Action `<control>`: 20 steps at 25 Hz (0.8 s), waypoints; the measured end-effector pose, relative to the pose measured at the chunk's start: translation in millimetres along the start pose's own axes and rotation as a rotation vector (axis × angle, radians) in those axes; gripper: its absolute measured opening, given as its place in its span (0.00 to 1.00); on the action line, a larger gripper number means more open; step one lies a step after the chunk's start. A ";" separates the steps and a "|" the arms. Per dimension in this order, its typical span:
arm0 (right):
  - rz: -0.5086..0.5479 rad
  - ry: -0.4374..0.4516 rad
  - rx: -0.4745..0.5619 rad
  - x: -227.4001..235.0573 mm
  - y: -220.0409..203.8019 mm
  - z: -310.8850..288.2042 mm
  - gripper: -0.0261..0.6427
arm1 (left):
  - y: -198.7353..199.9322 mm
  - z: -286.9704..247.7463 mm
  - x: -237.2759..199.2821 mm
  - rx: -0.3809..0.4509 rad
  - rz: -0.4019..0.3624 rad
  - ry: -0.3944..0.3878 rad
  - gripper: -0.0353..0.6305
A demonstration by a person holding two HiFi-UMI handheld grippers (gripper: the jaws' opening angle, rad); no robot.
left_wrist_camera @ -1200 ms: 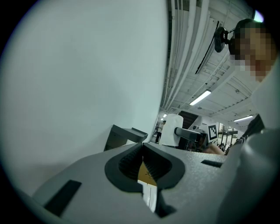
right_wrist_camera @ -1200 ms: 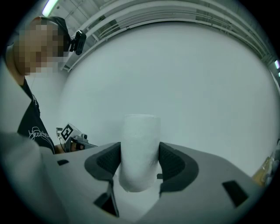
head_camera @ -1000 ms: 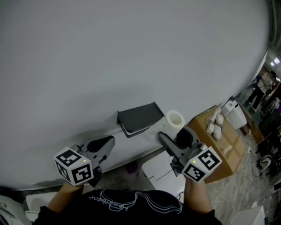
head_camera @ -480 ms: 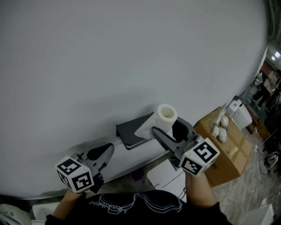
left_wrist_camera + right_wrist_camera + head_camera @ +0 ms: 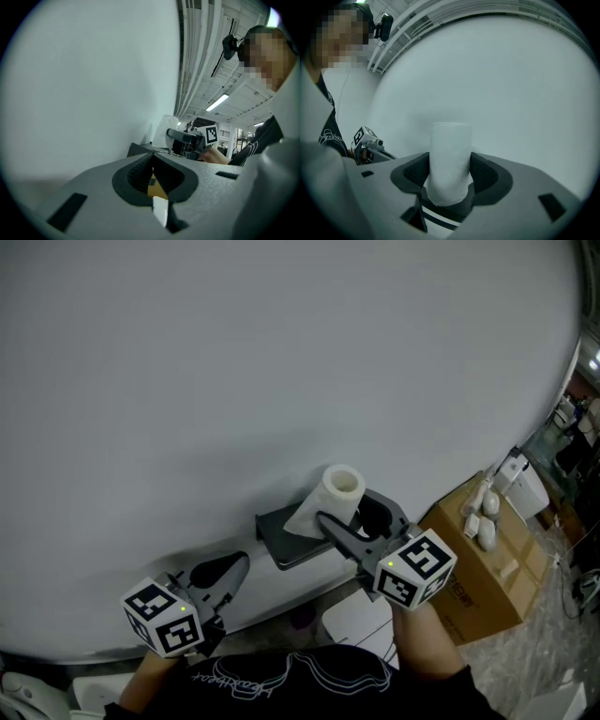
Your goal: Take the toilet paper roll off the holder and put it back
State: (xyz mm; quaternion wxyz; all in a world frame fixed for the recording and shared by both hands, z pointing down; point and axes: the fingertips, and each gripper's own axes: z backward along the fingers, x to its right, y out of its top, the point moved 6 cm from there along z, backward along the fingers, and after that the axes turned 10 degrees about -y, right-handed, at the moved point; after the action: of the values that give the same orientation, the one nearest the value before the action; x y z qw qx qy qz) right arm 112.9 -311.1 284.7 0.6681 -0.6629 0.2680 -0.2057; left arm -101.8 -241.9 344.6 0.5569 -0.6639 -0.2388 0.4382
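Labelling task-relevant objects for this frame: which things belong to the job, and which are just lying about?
Job: toilet paper roll, gripped in the right claw; dark holder on the wall.
Lying about: cardboard box; white objects on top of it; idle left claw.

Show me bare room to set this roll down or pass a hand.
The holder top is bare toward the left claw, beside the toilet paper roll in the right claw. A hand likely fits between holder and left claw. White items crowd the cardboard box.

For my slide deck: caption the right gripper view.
Grey right gripper clamps a white toilet paper roll before a plain pale wall.
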 end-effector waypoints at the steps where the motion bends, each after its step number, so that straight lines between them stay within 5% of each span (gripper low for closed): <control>1: 0.004 0.002 -0.008 -1.2 -1.7 -3.5 0.44 | 0.8 1.8 -1.6 -0.001 -0.001 0.000 0.06; 20: 0.070 -0.024 -0.062 -7.9 -11.4 -11.9 0.45 | -3.1 1.6 -9.1 -0.015 0.029 0.002 0.06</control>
State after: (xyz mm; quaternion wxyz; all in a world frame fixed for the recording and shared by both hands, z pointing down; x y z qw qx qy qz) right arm 100.2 -315.8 297.0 0.6573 -0.6759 0.2892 -0.1659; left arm -107.2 -247.5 350.5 0.5458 -0.6719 -0.2318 0.4437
